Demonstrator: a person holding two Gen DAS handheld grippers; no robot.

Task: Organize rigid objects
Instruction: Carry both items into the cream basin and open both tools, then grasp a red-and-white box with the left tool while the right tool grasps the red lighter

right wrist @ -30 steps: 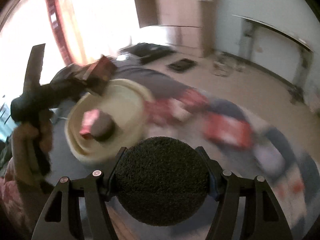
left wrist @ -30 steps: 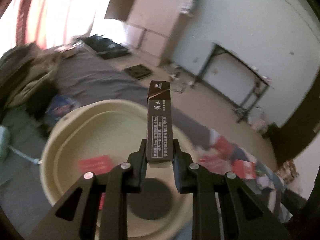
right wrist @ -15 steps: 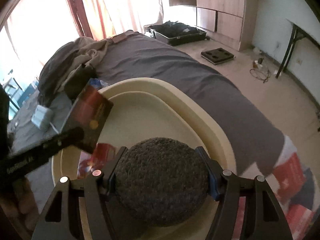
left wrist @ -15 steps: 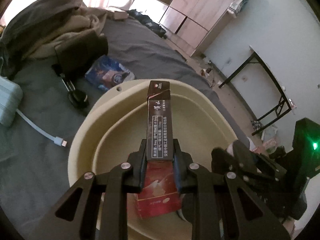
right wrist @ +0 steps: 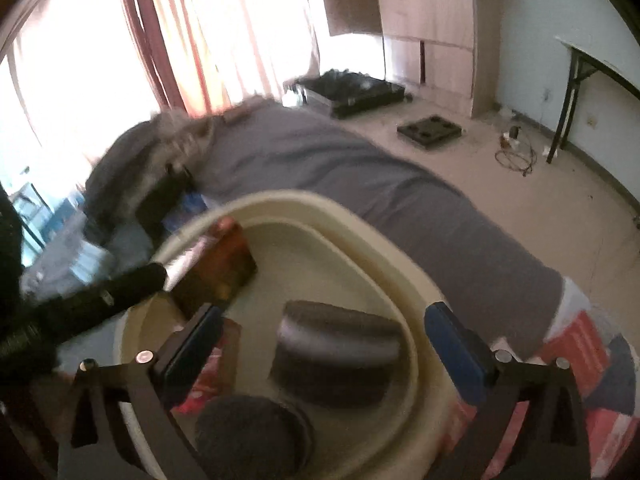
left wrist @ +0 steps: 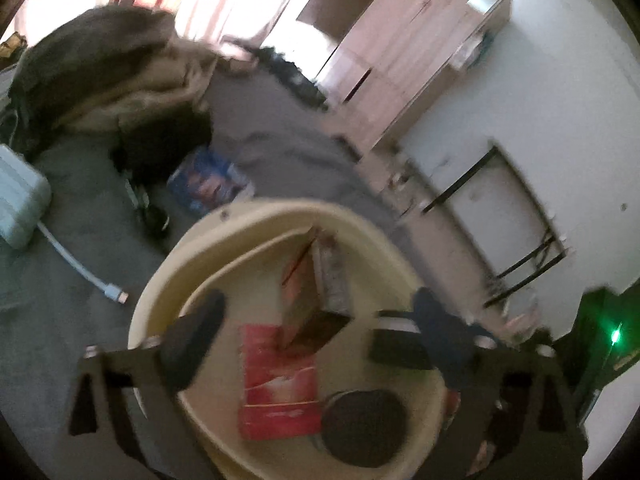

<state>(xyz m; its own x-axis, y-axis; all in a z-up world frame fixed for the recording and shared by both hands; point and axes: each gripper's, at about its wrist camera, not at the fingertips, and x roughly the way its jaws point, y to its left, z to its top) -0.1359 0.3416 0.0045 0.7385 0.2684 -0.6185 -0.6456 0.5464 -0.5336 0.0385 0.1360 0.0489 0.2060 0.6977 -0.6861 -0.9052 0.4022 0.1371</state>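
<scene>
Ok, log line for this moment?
left gripper: opening, box dropping | right gripper: opening, puck dropping | basin

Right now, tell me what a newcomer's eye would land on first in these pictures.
The cream basin on the grey bedspread dominates both views. Inside it lie a flat red packet, a dark brown box tipping over, and dark round pucks. The left gripper and right gripper hover over the basin with jaws opening and nothing pressed between the pads.
</scene>
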